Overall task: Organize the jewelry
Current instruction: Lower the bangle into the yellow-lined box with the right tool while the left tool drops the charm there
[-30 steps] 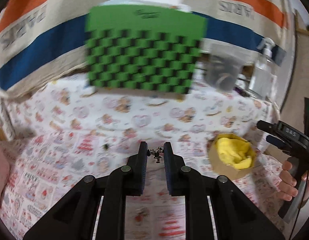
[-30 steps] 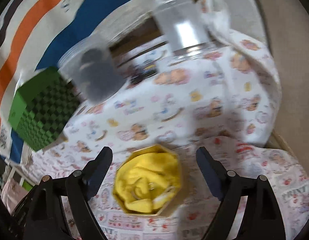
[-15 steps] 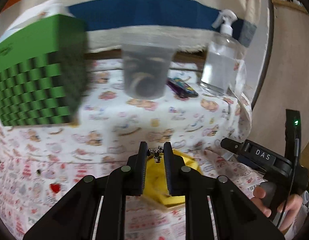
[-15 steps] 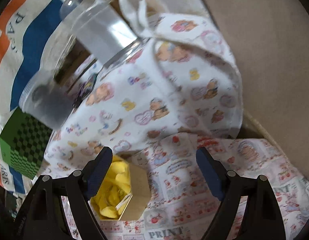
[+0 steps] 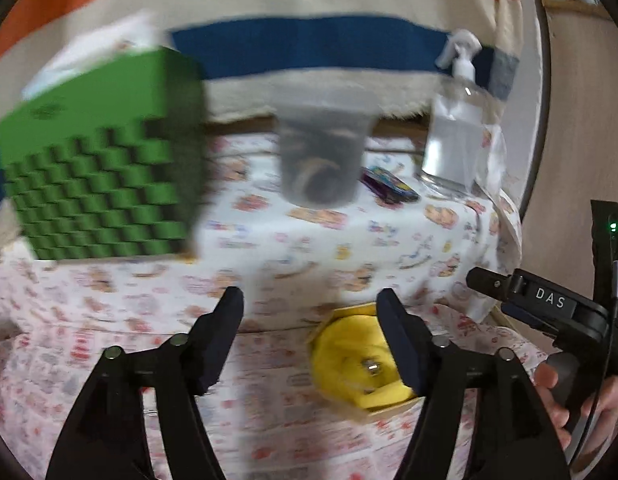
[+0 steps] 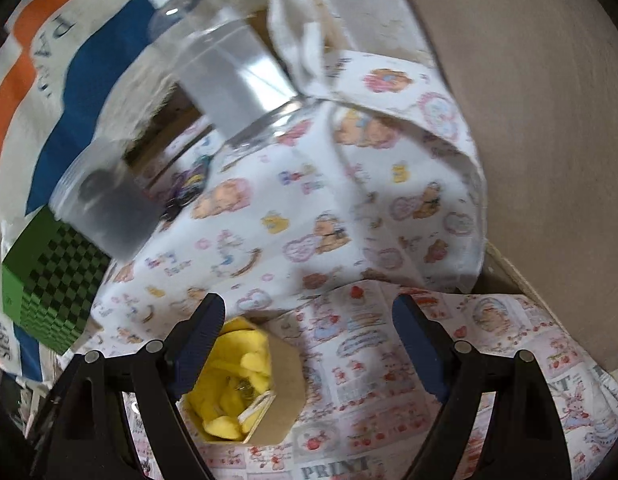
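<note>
- Your left gripper (image 5: 309, 312) gapes wide, holding nothing; the hexagonal box (image 5: 363, 364) sits below it, opening upward
- A small metal jewelry piece (image 5: 372, 367) lies on the yellow cloth (image 6: 233, 376) inside; its long axis is too blurred to tell
- Your right gripper (image 6: 309, 316) is spread wide and empty, beside the box

Printed cloth (image 5: 269, 360) lies bare between the wide-spread left gripper (image 5: 309, 320) fingers. The hexagonal box (image 6: 281, 376) sits at its right finger. Behind, the green checkered box (image 5: 97, 184), plastic cup (image 5: 321, 152) and pump bottle (image 5: 457, 136) line the raised rear shelf.
</note>
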The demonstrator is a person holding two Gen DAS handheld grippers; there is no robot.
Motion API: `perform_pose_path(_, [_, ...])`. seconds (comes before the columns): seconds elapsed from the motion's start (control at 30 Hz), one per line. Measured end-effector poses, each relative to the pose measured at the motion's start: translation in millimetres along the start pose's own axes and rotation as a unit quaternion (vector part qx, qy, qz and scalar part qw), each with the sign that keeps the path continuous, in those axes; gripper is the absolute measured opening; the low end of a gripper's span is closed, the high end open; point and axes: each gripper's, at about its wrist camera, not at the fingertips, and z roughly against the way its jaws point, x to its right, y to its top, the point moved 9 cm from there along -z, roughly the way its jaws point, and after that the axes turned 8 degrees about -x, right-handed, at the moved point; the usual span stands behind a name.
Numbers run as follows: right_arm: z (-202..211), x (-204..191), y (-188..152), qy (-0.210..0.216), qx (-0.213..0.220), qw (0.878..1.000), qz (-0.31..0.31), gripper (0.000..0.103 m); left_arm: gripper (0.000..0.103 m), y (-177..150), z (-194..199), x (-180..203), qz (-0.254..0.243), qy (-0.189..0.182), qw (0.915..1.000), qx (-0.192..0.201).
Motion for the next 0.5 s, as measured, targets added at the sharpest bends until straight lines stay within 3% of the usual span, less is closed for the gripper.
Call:
perform_pose_path(0.23, [9, -47, -16, 0.020, 0.006, 0.998, 0.061, 0.089, 0.099, -11, 69, -69, -0.015, 0.076, 0.9951, 0.062])
perform_pose_path(0.3, [15, -60, -20, 0.021, 0.018, 0.997, 0.079, 0.090, 0.103, -18, 80, -85, -0.002, 0.080, 0.9937, 0.078])
perform_pose_path(0.43, [23, -77, -30, 0.021, 0.032, 0.994, 0.101, 0.091, 0.103, -33, 87, -119, 0.009, 0.135, 0.9864, 0.093])
perform_pose_path(0.5, [24, -84, -35, 0.019, 0.036, 0.993, 0.113, 0.091, 0.103, -39, 89, -134, 0.035, 0.118, 0.9877, 0.096])
